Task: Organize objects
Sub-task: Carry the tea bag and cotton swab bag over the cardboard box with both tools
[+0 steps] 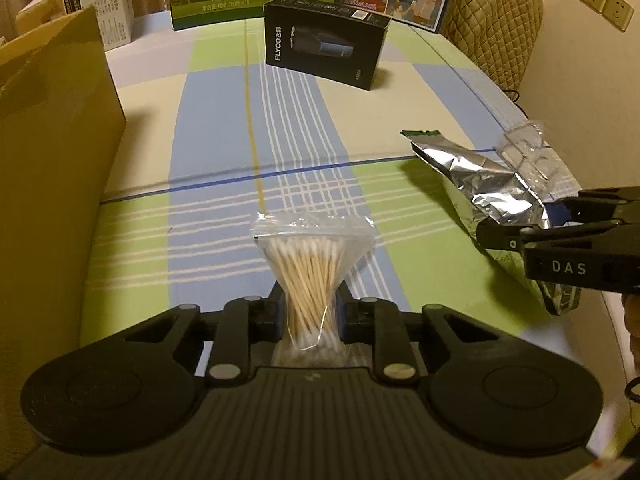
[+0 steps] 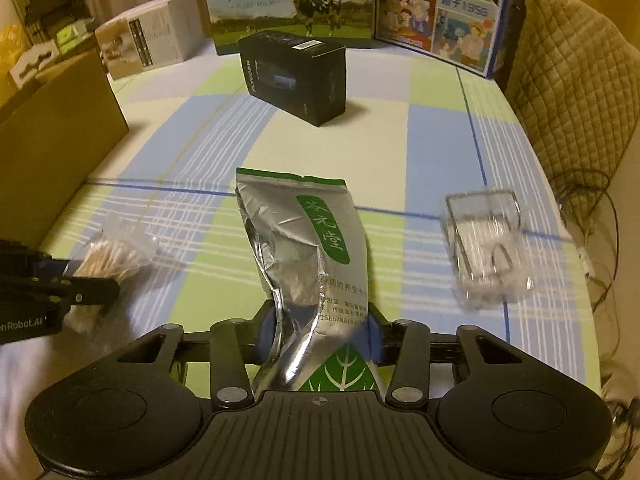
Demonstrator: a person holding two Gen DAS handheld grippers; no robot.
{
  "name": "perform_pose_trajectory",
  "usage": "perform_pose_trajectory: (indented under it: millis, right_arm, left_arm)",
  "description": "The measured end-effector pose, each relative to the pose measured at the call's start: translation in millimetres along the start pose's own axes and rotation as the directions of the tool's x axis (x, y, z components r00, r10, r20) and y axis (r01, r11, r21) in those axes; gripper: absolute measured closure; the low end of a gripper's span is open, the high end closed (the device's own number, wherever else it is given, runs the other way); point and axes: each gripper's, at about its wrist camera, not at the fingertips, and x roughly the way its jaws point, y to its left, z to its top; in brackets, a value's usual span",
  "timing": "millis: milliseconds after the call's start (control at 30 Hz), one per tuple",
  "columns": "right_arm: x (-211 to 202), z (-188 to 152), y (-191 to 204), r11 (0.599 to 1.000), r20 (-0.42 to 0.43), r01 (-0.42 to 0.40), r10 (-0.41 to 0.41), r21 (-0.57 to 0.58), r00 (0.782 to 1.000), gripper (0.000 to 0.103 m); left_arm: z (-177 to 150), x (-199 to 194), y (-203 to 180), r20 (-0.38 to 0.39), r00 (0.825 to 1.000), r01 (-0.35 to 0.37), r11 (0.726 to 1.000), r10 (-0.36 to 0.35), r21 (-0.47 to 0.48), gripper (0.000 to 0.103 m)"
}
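Swab bag (image 1: pixel 310 276) is pinched in left fingers (image 1: pixel 308 312), foil pouch (image 2: pixel 304 264) in right fingers (image 2: pixel 320 328) — both best carried level to the carton (image 1: pixel 52 160).

The bag of cotton swabs (image 1: pixel 310 276) sits near the front edge of the table (image 1: pixel 224 128), with the foil pouch (image 2: pixel 304 264) to its right. A clear plastic container (image 2: pixel 486 240) lies beside the pouch, toward the right edge. A cardboard box (image 1: pixel 56 152) stands along the left edge. The black box (image 1: pixel 326 46) sits mid-table toward the back edge, the milk cartons (image 2: pixel 292 4) behind it, and a small white box (image 2: pixel 156 40) at the back left corner.
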Motion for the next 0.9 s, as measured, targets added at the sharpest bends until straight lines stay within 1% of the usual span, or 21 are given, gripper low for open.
perform_pose_trajectory:
  millis: [167,367,533,700,900]
  right_arm:
    - [-32,-18,7,0.996,0.033,-0.01,0.007,0.092,0.999,0.062]
    - [-76,-47,32,0.99,0.056,-0.01,0.002,0.139,0.998,0.062]
    - [-109,-65,52,0.988,0.074,-0.02,0.009,0.155,0.997,0.062]
    - [-136,-78,68,0.988,0.09,-0.01,-0.004,0.153,0.996,0.062]
    - [-157,-85,82,0.989,0.1,-0.001,-0.014,0.147,0.995,0.062]
  left_arm:
    - [-13,-26,-5,0.015,1.0,0.021,0.999,-0.02,-0.027,0.084]
    - [-33,-65,-11,0.037,0.999,0.039,0.998,-0.037,-0.04,0.084]
    - [-53,-98,-14,0.059,0.997,0.051,0.998,-0.048,-0.047,0.084]
    - [-70,-130,-16,0.084,0.995,0.06,0.997,-0.056,-0.049,0.084]
    - [-82,-160,-21,0.119,0.991,0.071,0.997,-0.066,-0.039,0.084]
